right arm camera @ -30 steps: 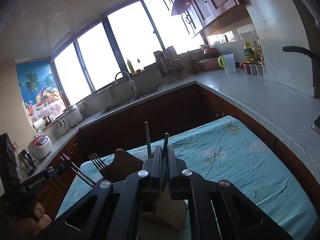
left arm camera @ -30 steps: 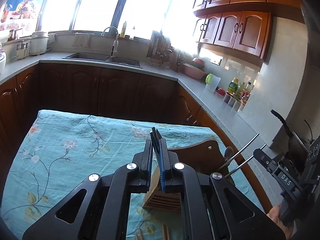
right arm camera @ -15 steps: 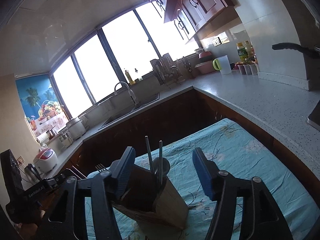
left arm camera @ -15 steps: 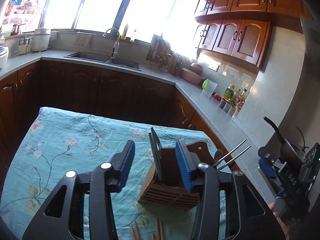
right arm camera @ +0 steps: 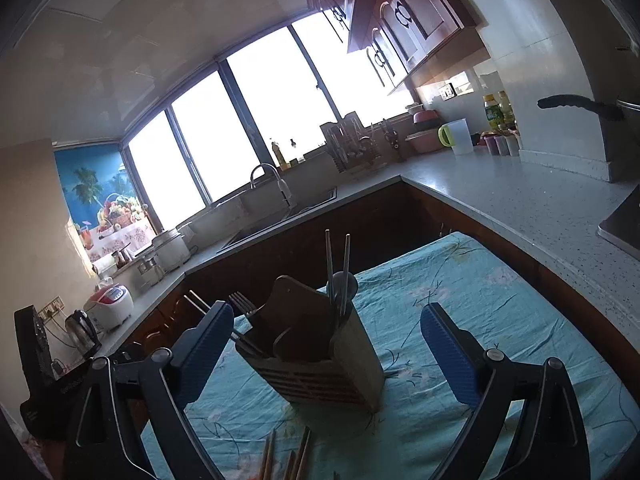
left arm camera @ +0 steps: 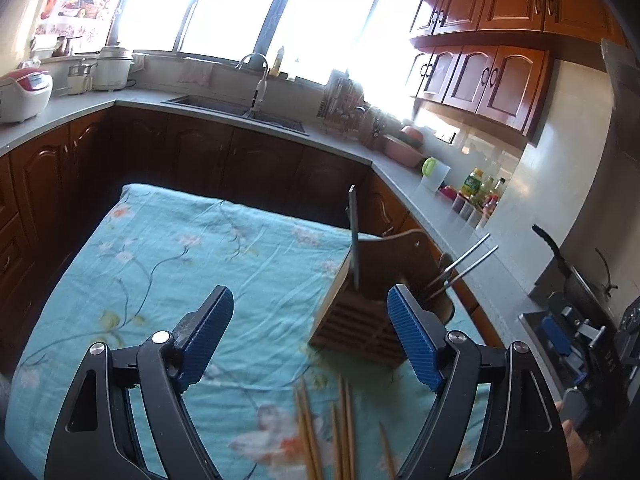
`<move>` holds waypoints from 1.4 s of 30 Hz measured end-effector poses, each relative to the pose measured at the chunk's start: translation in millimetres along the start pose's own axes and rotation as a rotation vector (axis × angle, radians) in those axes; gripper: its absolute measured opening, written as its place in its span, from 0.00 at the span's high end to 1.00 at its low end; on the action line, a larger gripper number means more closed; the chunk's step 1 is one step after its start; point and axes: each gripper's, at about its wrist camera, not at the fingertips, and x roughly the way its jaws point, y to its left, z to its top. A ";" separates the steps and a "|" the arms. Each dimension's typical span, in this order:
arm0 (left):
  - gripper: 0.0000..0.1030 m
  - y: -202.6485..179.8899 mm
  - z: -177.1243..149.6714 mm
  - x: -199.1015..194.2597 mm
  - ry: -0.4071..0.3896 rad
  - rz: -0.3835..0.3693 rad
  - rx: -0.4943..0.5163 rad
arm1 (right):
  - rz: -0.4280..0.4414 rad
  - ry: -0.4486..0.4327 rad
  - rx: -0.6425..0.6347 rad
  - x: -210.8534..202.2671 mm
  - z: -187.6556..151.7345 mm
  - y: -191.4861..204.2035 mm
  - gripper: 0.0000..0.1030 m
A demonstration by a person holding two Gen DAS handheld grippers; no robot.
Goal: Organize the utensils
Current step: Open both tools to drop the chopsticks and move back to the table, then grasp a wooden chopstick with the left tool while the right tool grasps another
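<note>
A wooden utensil holder [left arm camera: 356, 320] [right arm camera: 320, 364] stands on the teal floral tablecloth [left arm camera: 168, 264] [right arm camera: 492, 312]. It holds a wooden board [right arm camera: 296, 304], a fork [right arm camera: 242, 306], a spoon and two metal chopsticks [right arm camera: 336, 268] [left arm camera: 464, 264], plus a dark flat utensil [left arm camera: 353, 236]. Several wooden chopsticks [left arm camera: 324, 432] [right arm camera: 286, 460] lie on the cloth in front of it. My left gripper [left arm camera: 310, 336] is open and empty, just short of the holder. My right gripper [right arm camera: 326, 354] is open and empty, with the holder in view between its fingers.
Dark cabinets and a grey L-shaped counter [right arm camera: 520, 204] surround the table. A sink and faucet [left arm camera: 258, 84], a dish rack [right arm camera: 352, 144], rice cookers [left arm camera: 24, 92], bottles [left arm camera: 480, 192] and a pan handle [right arm camera: 576, 104] are on the counter. My right gripper's body shows at the left wrist view's right edge [left arm camera: 580, 344].
Both grippers opened and let go of the utensils they had lowered into the holder, then drew back and up. The wooden chopsticks on the cloth have come into view.
</note>
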 end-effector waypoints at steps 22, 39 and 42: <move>0.21 30.5 -83.9 -23.0 0.178 0.083 -0.011 | -0.004 0.151 -0.066 -31.4 -70.8 5.4 0.06; 0.22 21.4 -95.1 36.9 0.323 0.117 0.058 | -0.002 0.327 -0.052 20.8 -98.8 8.1 0.28; 0.25 19.2 -95.9 54.5 0.352 0.111 0.061 | -0.001 0.386 -0.031 38.9 -106.2 5.7 0.45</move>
